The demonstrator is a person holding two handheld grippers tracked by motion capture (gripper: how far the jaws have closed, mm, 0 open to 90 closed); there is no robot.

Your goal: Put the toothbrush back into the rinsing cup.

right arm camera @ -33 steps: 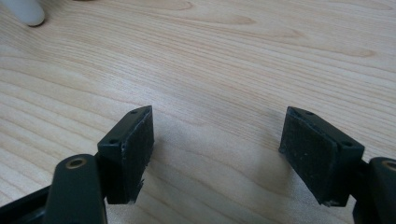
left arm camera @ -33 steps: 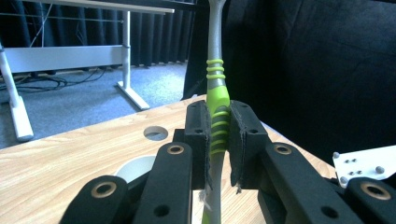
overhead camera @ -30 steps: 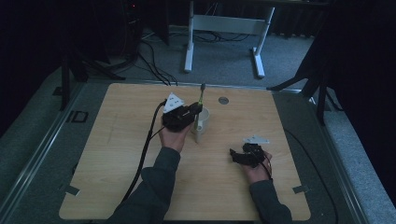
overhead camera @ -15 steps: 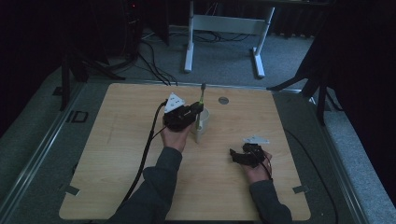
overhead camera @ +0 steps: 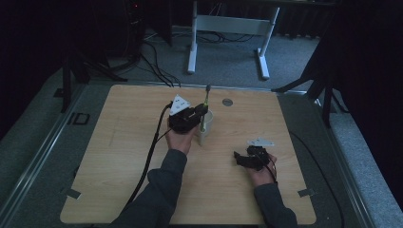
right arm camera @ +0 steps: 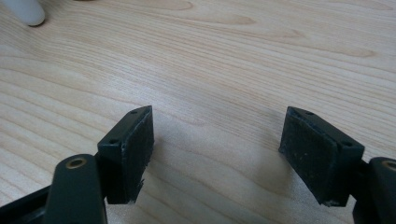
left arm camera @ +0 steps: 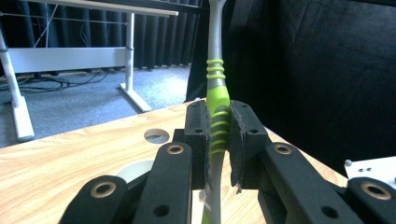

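Dark grey sleeves, black tools [overhead camera: 203,113], brass rivets, grey three-cornered plates, black cables

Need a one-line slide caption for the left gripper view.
Left hand-held gripper clamps an upright green-and-white toothbrush above a white cup.

No readable text, brand or number appears anywhere. A dark marking at the left edge of the table [overhead camera: 78,118] is too small to make out.

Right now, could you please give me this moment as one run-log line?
left gripper: shut on toothbrush, upright over cup | right gripper: open, empty, above table
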